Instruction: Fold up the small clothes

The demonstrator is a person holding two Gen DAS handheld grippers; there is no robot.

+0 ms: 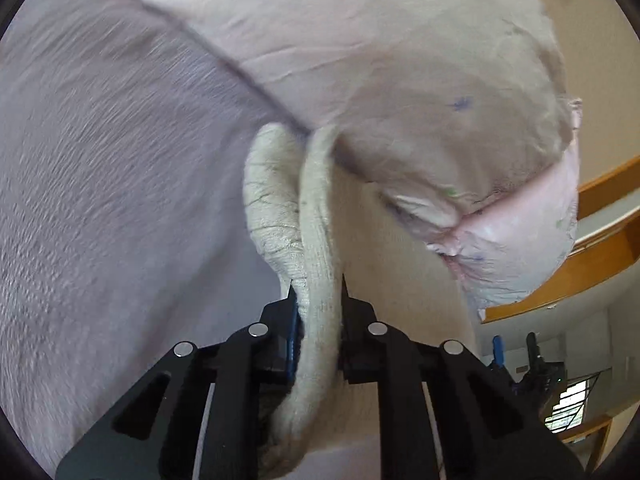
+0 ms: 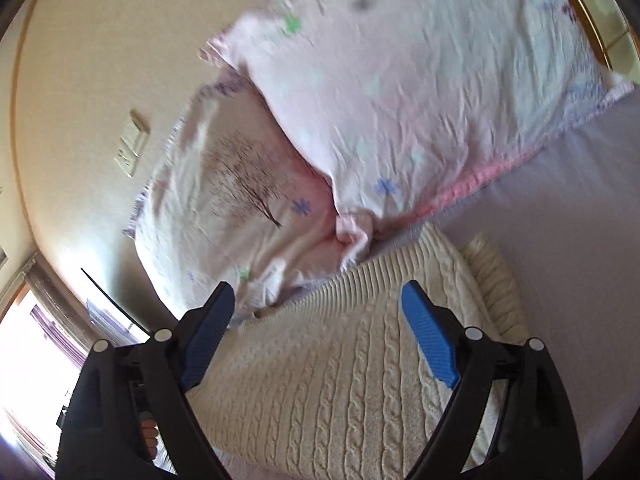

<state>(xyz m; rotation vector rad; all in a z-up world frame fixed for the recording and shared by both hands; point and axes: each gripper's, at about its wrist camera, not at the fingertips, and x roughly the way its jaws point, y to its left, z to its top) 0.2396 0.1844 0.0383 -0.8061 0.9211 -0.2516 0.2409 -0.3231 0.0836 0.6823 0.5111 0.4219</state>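
A cream cable-knit sweater (image 2: 352,380) lies on a lilac bed sheet (image 2: 580,208). My right gripper (image 2: 320,300) is open and empty, hovering just above the sweater's ribbed edge. My left gripper (image 1: 318,296) is shut on a folded cream edge of the sweater (image 1: 316,240), which stands up between the fingers and is lifted off the sheet (image 1: 100,180). The rest of the sweater (image 1: 400,260) hangs behind it in that view.
Two pale pink flowered pillows (image 2: 380,92) (image 2: 224,200) lie beyond the sweater against a beige wall (image 2: 100,60). One pillow shows in the left wrist view (image 1: 400,80). A wooden bed frame (image 1: 600,248) runs at the right. A bright window (image 2: 28,352) is at lower left.
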